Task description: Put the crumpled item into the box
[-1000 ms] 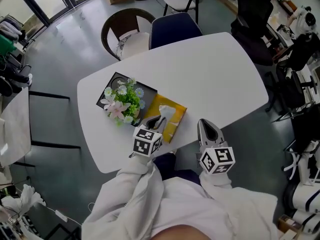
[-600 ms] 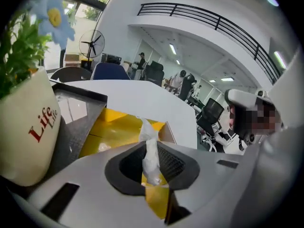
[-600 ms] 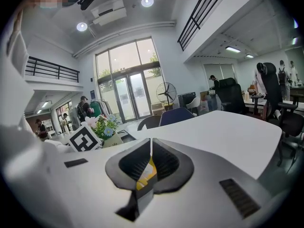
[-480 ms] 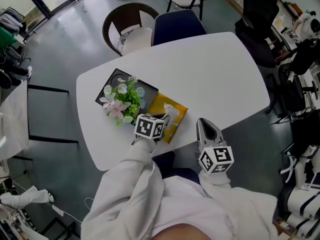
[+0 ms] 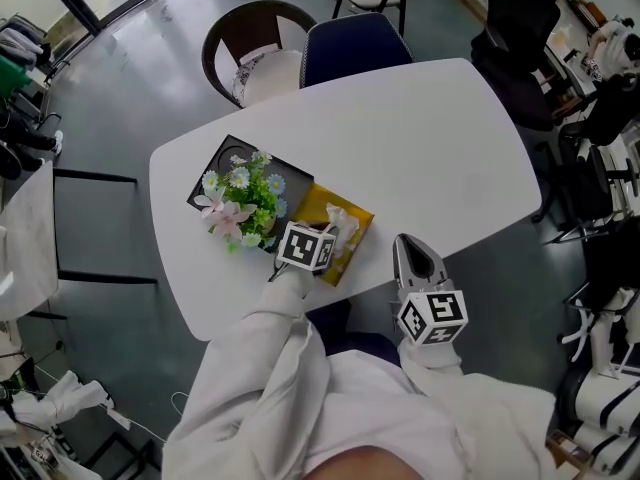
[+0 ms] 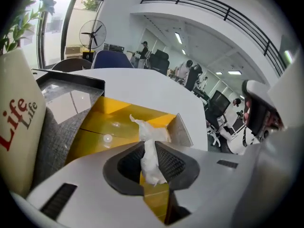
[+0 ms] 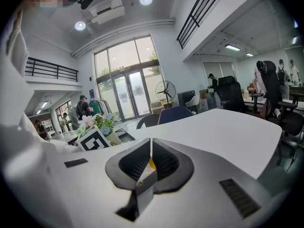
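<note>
The crumpled item is a white tissue [image 6: 151,151], pinched between the pads of my left gripper [image 6: 151,164]. Its top sticks up above the jaws. It hangs just over the open yellow box [image 6: 114,127], which lies on the white table. In the head view the left gripper [image 5: 333,232] is tilted down over the box [image 5: 352,240], and the tissue [image 5: 341,216] shows white at its tip. My right gripper [image 5: 411,247] hovers at the table's front edge, to the right of the box. In its own view the right gripper [image 7: 150,156] has its jaws together with nothing in them.
A white pot of flowers [image 5: 238,203] stands on a black tray [image 5: 216,163] directly left of the box. In the left gripper view the pot [image 6: 19,122] is close at the left. Two chairs [image 5: 300,53] stand at the table's far side. Desks and people are further off.
My left gripper has sunk and tipped downward, bringing the tissue from above the box's near side to just over the box. The right gripper has stayed still.
</note>
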Demonstrator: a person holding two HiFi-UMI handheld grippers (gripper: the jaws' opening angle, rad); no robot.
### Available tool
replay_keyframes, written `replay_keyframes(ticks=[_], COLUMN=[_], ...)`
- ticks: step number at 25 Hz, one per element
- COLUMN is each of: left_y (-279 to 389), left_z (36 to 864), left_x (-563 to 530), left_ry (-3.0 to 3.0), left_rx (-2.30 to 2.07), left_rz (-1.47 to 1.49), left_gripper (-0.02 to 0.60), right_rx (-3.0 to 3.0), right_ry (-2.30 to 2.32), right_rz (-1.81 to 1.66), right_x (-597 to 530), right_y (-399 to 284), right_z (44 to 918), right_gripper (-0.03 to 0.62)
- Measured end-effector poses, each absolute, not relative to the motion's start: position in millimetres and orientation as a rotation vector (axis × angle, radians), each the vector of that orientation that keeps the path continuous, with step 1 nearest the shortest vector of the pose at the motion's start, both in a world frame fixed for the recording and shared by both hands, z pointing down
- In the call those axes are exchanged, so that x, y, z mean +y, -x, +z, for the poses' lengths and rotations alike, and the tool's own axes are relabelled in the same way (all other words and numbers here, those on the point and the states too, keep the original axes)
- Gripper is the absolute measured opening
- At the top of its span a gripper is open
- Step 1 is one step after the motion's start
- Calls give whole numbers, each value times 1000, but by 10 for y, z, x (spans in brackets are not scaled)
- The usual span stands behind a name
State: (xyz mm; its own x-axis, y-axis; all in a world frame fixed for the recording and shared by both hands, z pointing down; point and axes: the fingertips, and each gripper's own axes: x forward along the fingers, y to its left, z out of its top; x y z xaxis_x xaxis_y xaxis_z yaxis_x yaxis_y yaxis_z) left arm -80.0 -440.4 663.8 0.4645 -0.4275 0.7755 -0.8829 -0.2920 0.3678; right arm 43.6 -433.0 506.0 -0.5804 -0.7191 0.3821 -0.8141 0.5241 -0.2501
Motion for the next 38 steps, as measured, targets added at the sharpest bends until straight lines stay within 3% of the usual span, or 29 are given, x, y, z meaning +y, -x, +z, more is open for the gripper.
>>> replay_keyframes(ticks=[22, 33, 38], left_y=[837, 820, 832], left_z=[6767, 6701, 6633], left_x=[-4415, -4361, -4327], left_ry=[-1982, -2001, -2011], left_rx=[-1145, -1166, -1209], left_rz=[922, 945, 942], left_gripper=[115, 230, 242], right_rx=[-2531, -2540, -2552], right_ry=[-1301, -1290, -1284], right_rz=[595, 577, 569], right_x=[-4271, -4192, -4154], right_y=[-467, -431, -409], right_z=[5041, 4997, 4961], right_gripper=[38, 38, 38])
